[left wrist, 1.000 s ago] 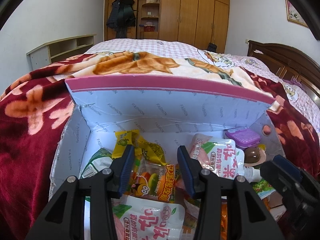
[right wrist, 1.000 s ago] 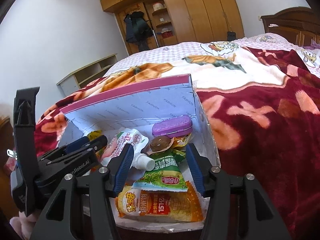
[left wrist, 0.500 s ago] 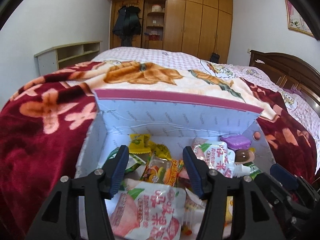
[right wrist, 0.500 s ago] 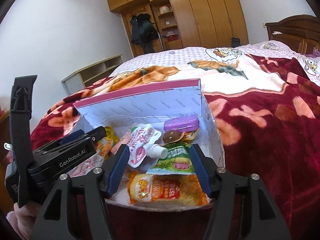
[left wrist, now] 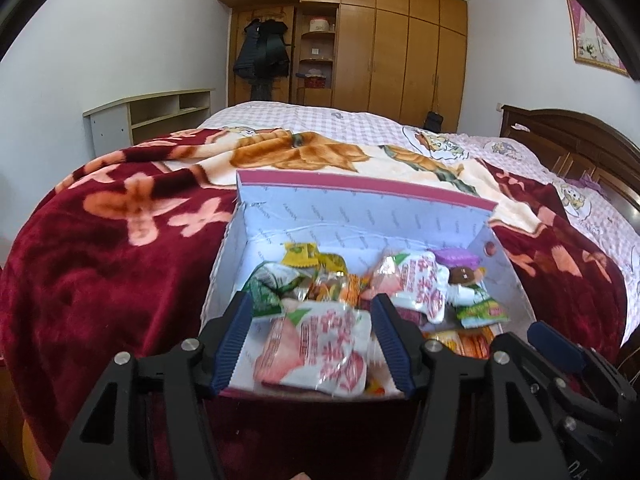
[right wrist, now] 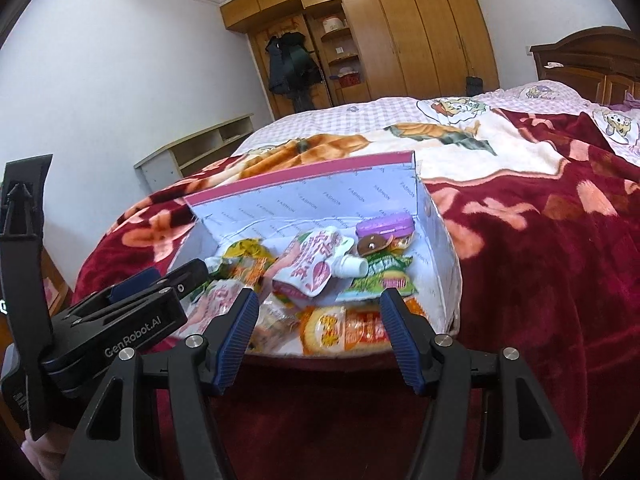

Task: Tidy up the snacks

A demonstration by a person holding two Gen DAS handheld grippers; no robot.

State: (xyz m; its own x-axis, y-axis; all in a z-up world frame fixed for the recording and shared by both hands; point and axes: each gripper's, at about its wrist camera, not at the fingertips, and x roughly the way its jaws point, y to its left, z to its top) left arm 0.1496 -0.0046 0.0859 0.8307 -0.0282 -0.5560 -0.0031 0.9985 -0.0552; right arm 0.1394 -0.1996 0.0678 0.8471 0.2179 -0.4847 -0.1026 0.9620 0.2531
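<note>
The snacks sit heaped in an open box (left wrist: 360,216) on the bed's red blanket (left wrist: 120,248), its far flap raised so the contents stay walled in at the back while the near side is low enough to reach over. From the left, the left tool (left wrist: 312,340) hangs with its jaws wide and empty at the near rim, framing a white-and-pink pouch (left wrist: 316,344) (probably the handiest pick, since it lies on top). Further right lie a spouted pouch (right wrist: 316,264), a green packet (right wrist: 380,280) and a purple case (right wrist: 385,225) in the far corner. The right tool (right wrist: 318,340) is likewise spread wide, holding nothing, before an orange packet (right wrist: 344,328).
</note>
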